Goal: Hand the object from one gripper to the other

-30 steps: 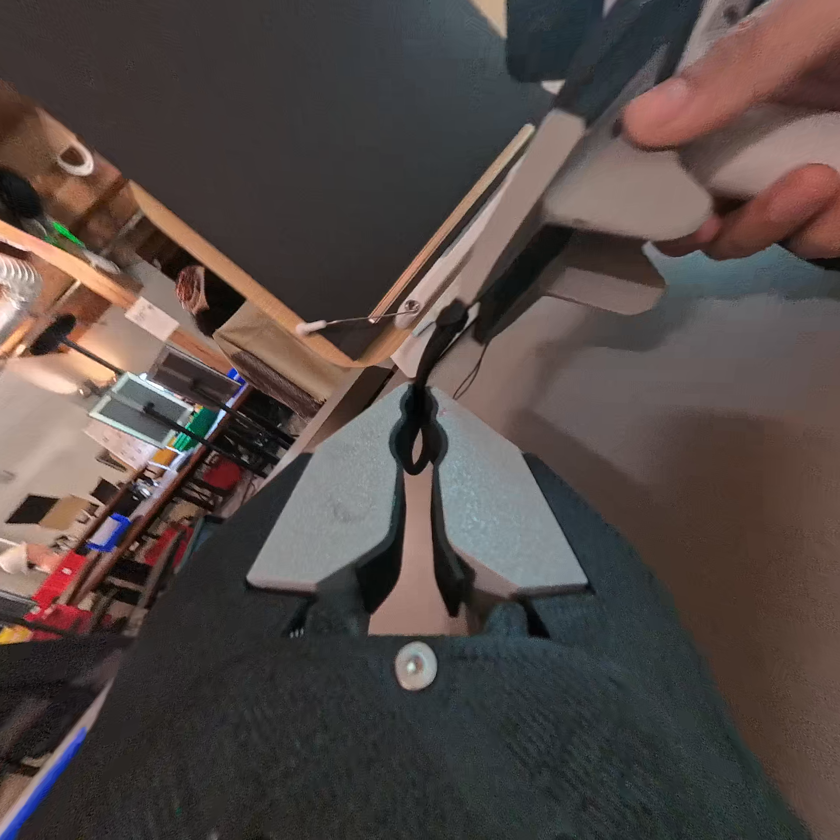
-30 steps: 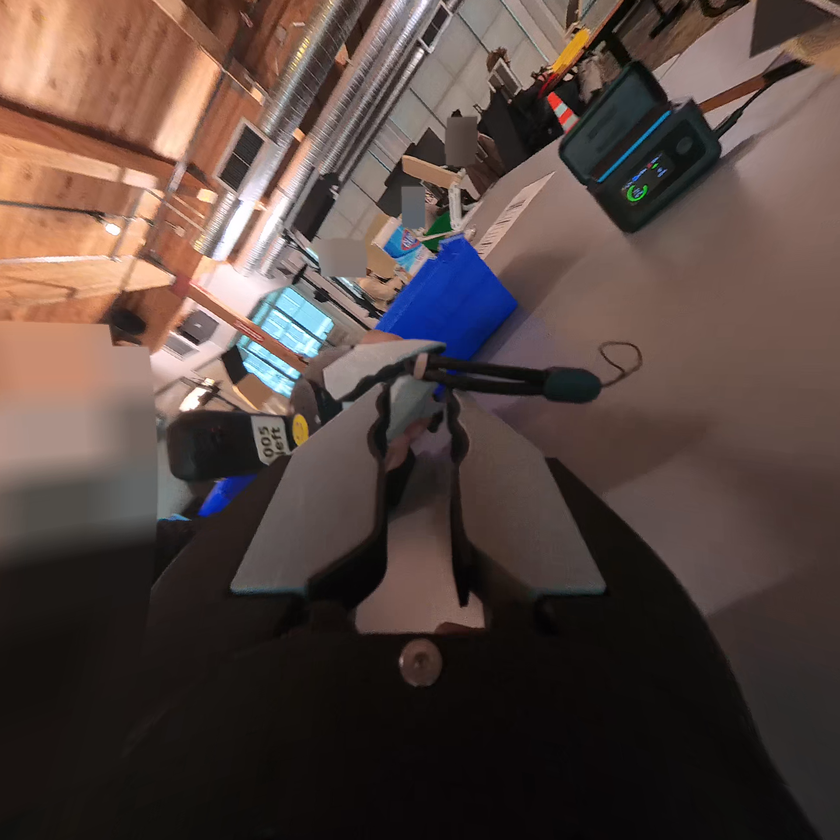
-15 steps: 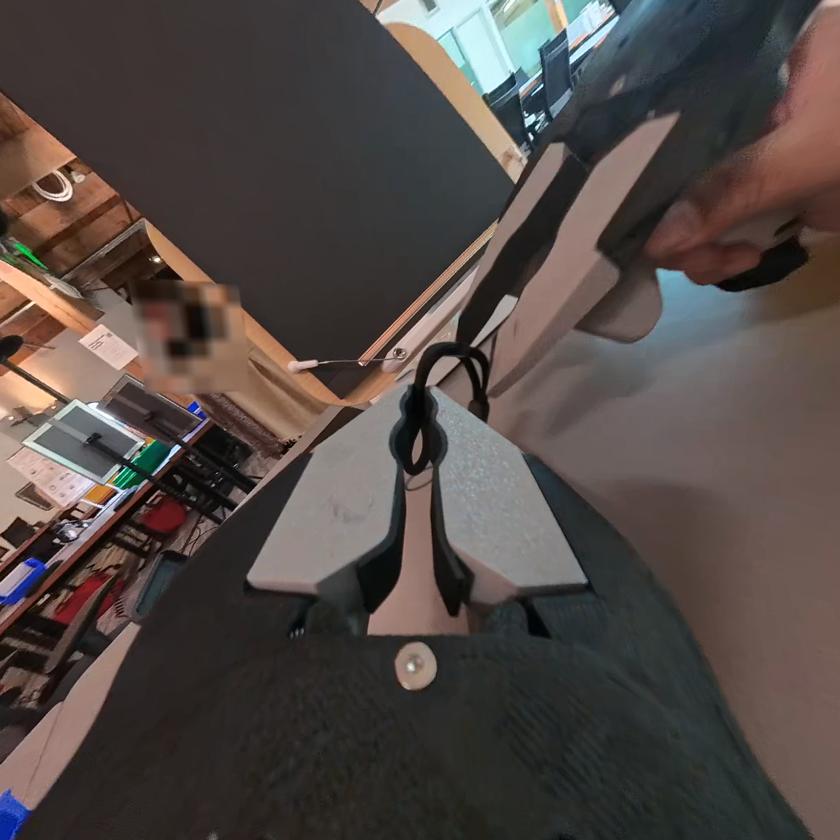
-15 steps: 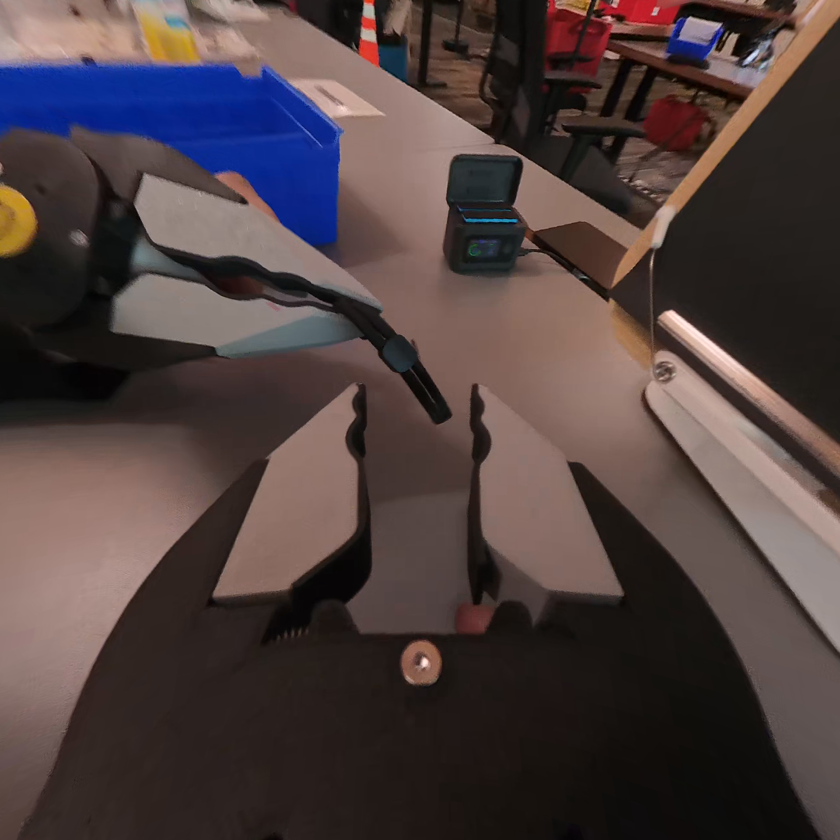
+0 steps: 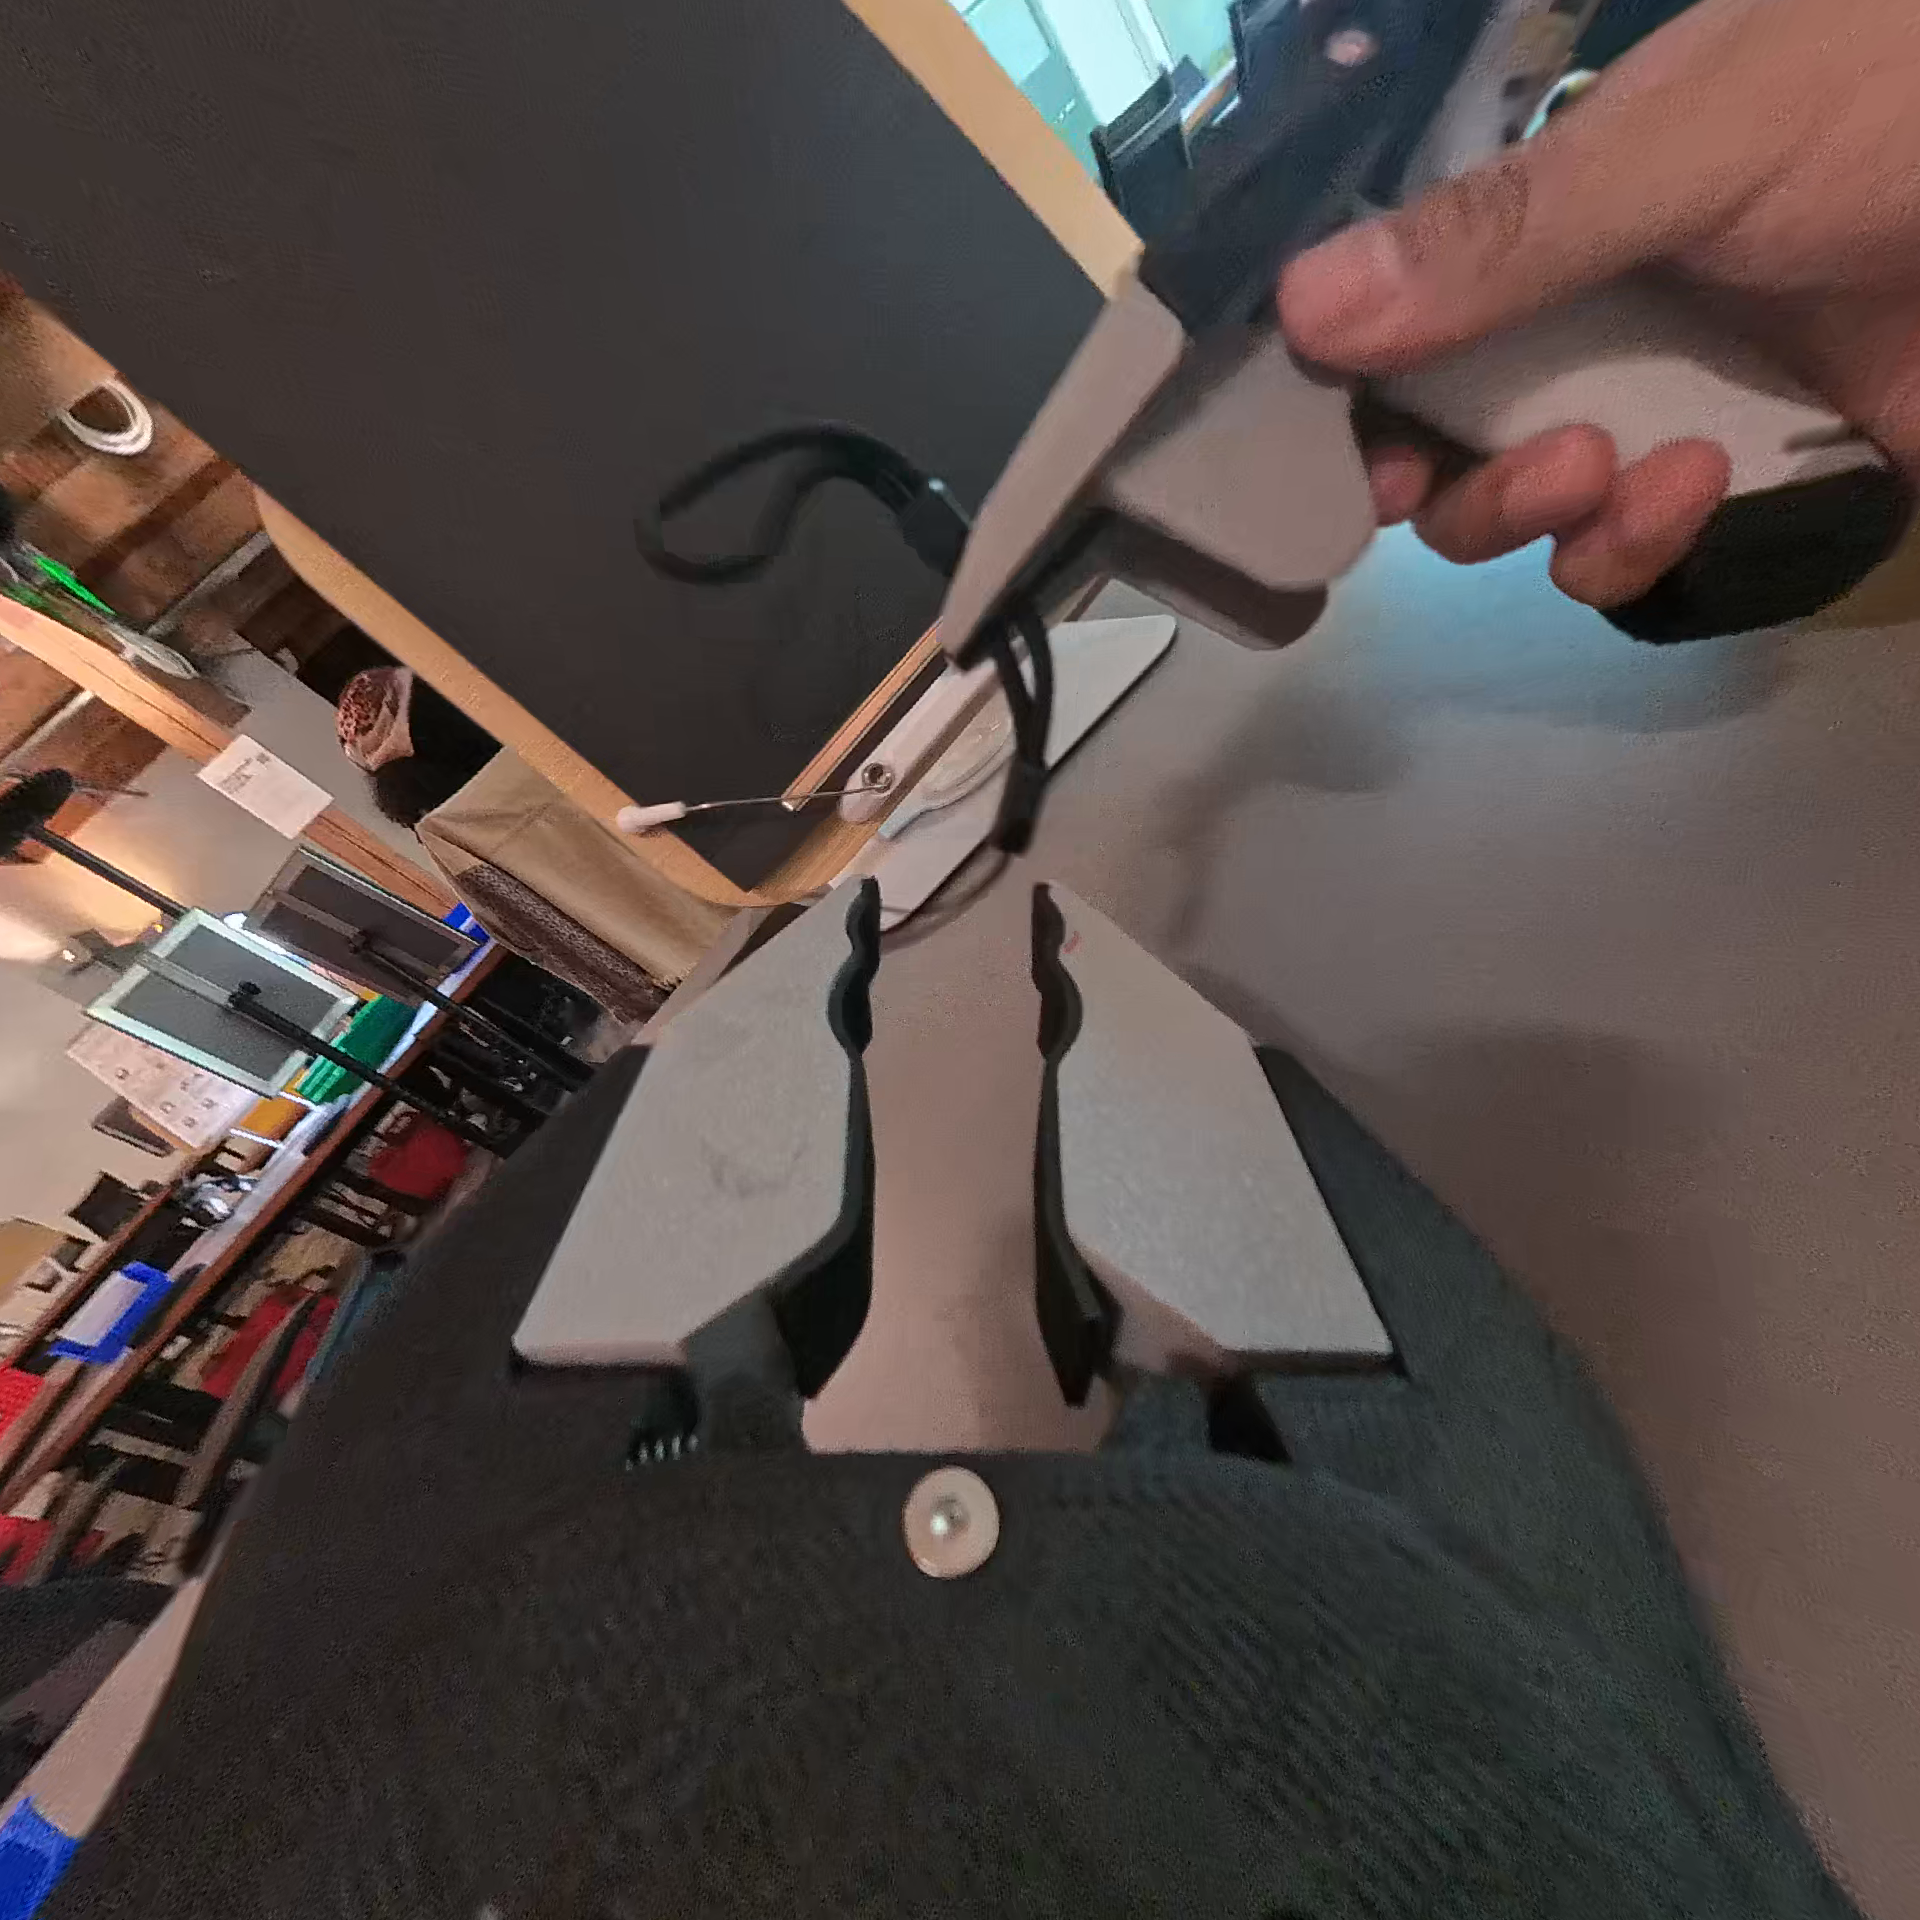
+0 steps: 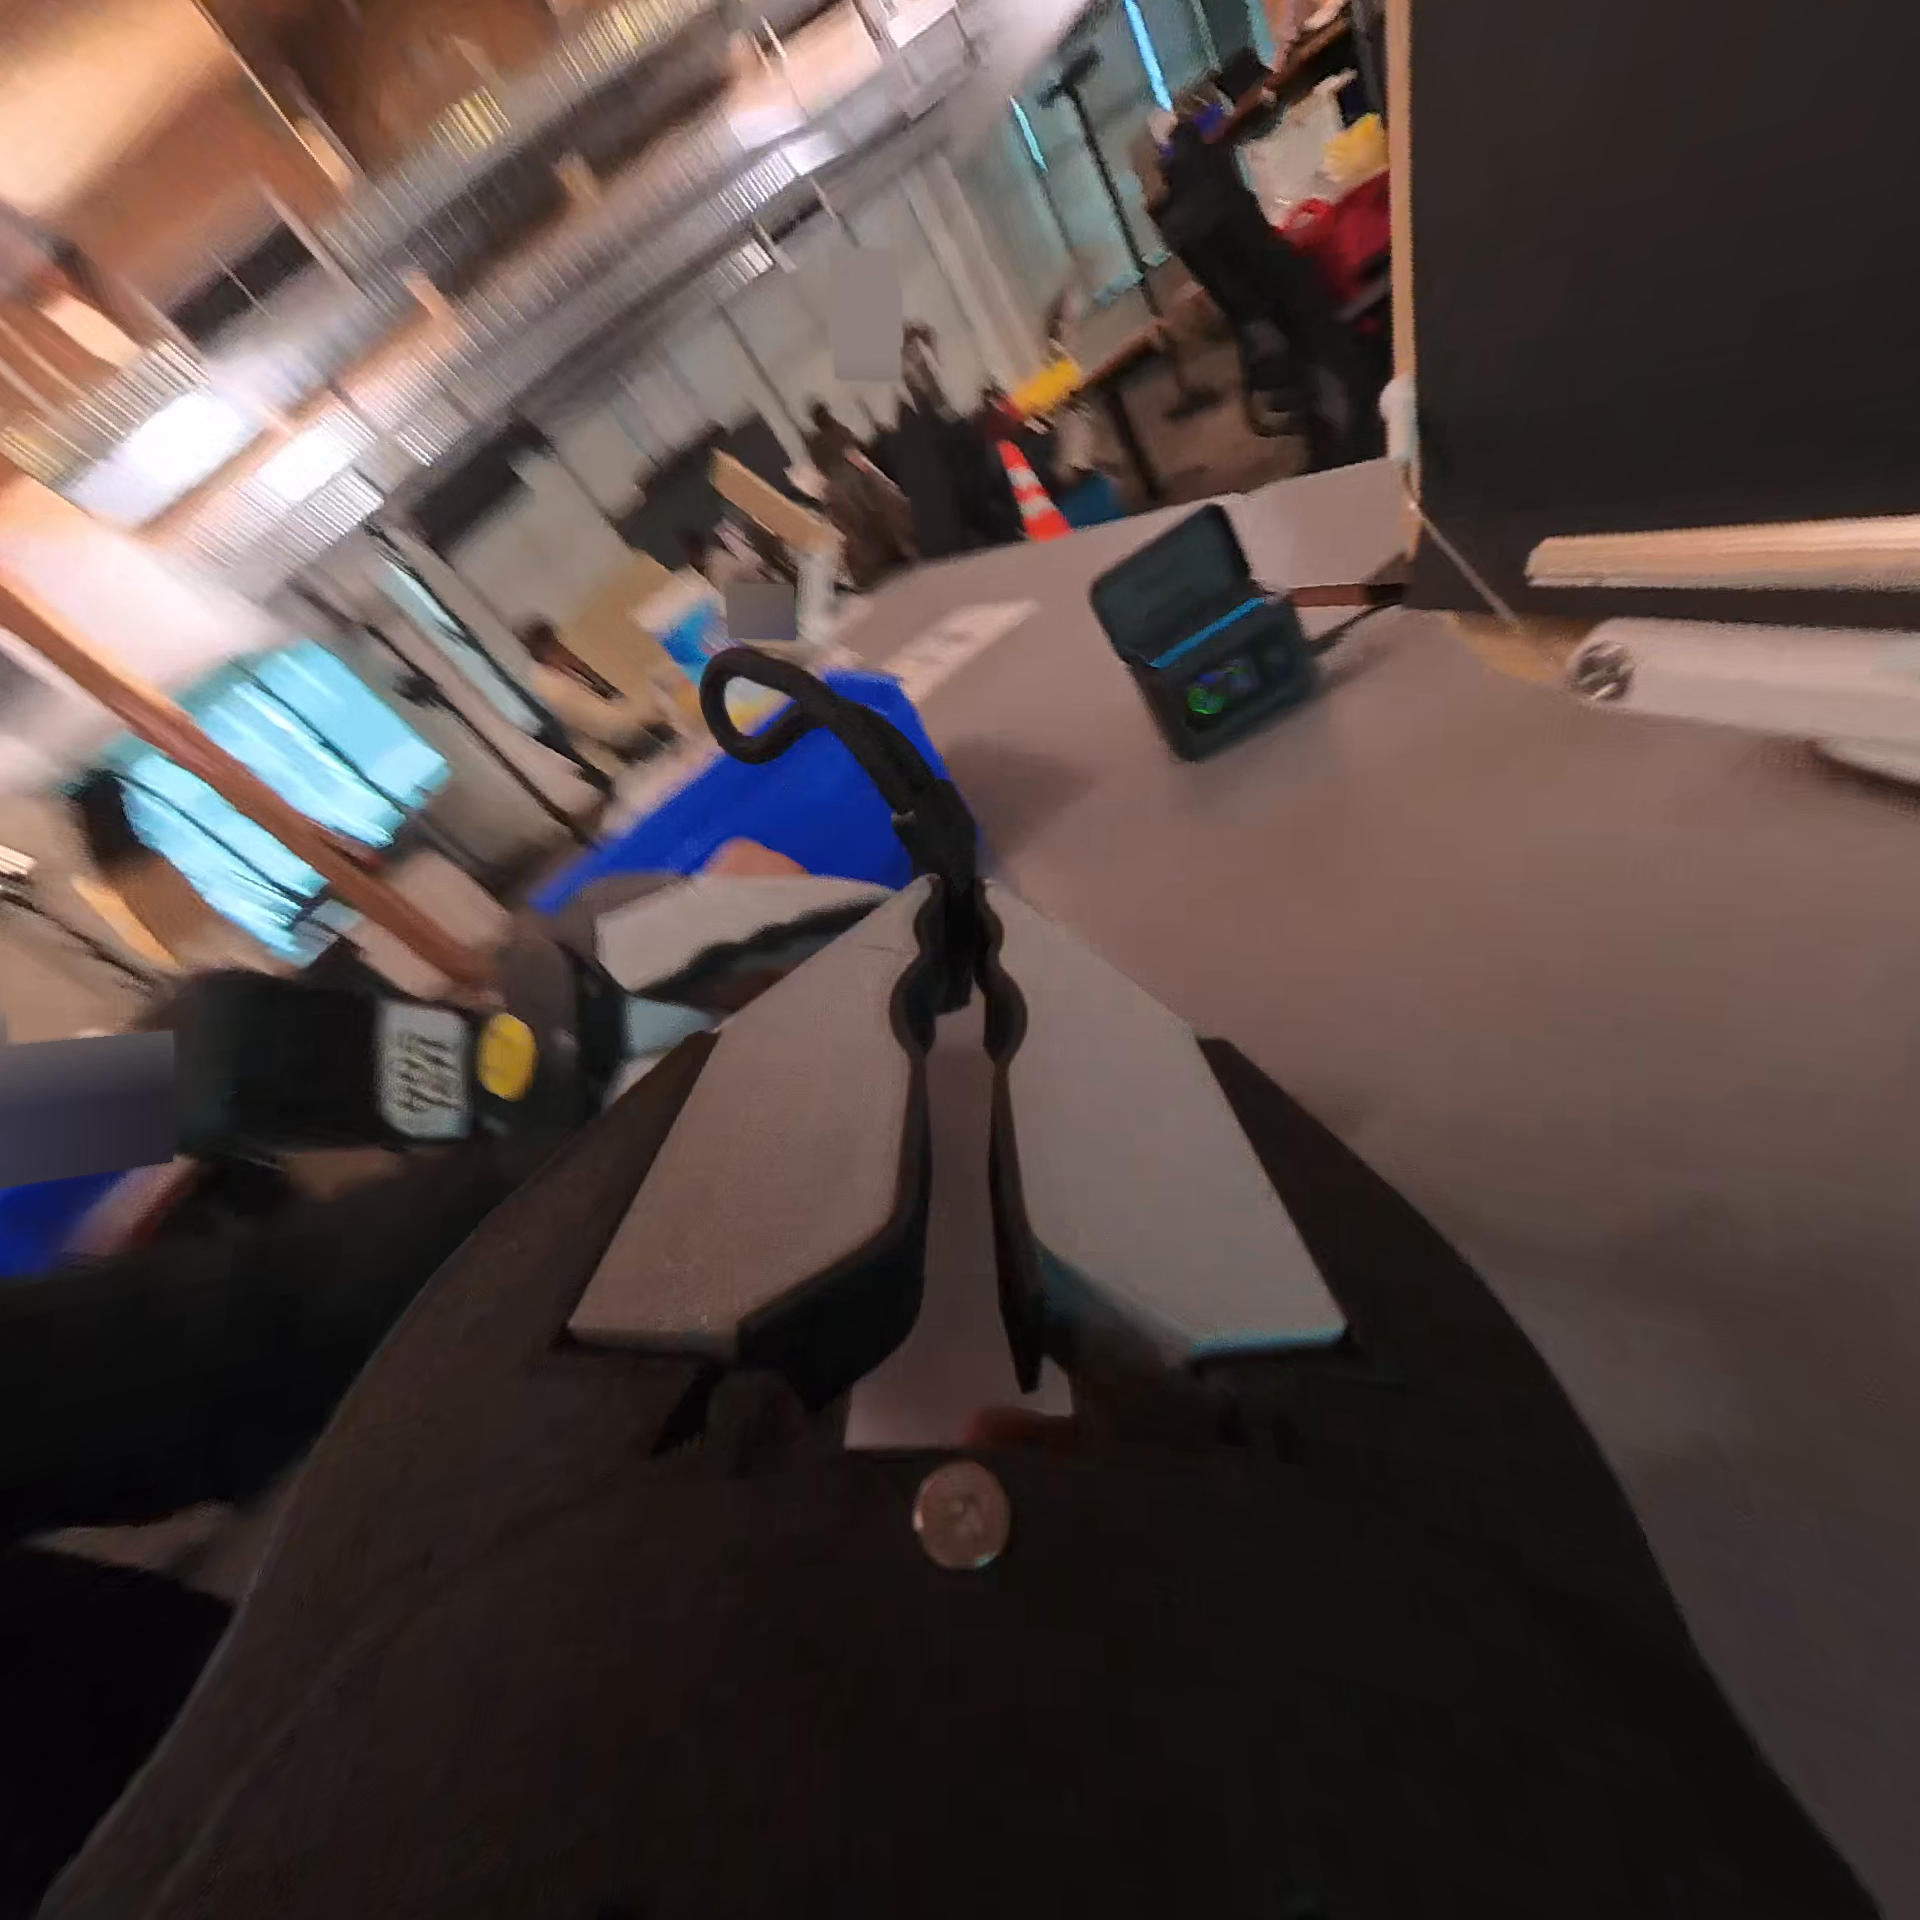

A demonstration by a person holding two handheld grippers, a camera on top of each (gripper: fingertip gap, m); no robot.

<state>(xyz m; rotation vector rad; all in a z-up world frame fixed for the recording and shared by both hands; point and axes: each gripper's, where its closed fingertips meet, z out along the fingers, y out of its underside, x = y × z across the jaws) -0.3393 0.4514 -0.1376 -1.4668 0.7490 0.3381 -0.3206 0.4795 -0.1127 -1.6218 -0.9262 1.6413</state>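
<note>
The object is a black cord strap with a loop [image 5: 727, 509]. My right gripper [image 6: 956, 920] is shut on it: the loop sticks up past the fingertips [image 6: 821, 717]. In the left wrist view the right gripper [image 5: 966, 639] is at the upper right in a person's hand [image 5: 1662, 208], with the strap's tail hanging below it [image 5: 1023, 748]. My left gripper [image 5: 951, 904] is open and empty, just below that tail and not touching it. It also shows blurred at the left of the right wrist view [image 6: 717, 925].
A grey table [image 5: 1558, 1039] lies below both grippers. A black board with a wooden edge [image 5: 520, 312] stands on a metal foot [image 5: 1101, 675] just behind them. A blue bin [image 6: 769, 831] and a small dark case [image 6: 1216, 665] sit farther back.
The strap has gone from my left gripper to my right. The left gripper opened and let go; the right gripper closed on the strap and lifted it away.
</note>
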